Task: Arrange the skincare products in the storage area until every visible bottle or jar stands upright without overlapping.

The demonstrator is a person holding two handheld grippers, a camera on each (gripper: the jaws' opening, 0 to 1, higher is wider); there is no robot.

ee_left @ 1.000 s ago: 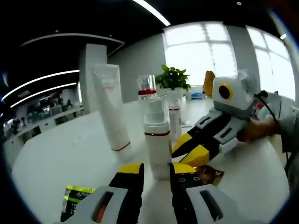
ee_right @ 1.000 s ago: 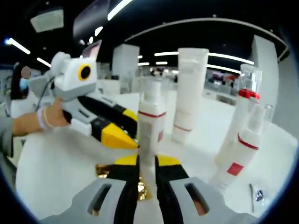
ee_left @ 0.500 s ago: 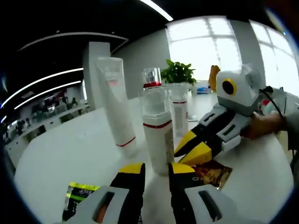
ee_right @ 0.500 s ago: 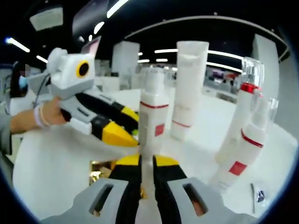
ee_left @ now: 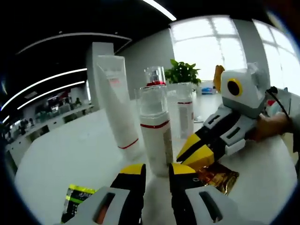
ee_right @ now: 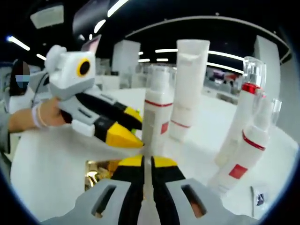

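Left gripper view: the left gripper (ee_left: 156, 174) is seen low at the base of a white pump bottle (ee_left: 156, 131) with a red band, which stands upright on the white table (ee_left: 61, 164). Its jaws are parted, with the bottle's foot just ahead of the gap, so nothing is held. The right gripper (ee_left: 199, 152) enters from the right, its yellow tips just beside the same bottle. A tall white tube (ee_left: 117, 108) and a clear-capped bottle (ee_left: 155, 77) stand behind; a gold sachet (ee_left: 216, 176) and a green packet (ee_left: 77, 199) lie flat.

Right gripper view: the right gripper's (ee_right: 147, 165) jaws are nearly closed and empty. Two further bottles (ee_right: 243, 140) appear tilted, though lens bend cannot be ruled out.

The pump bottle is judged freshly placed; a clean withdrawal is called for next, then a check of the remaining bottles.
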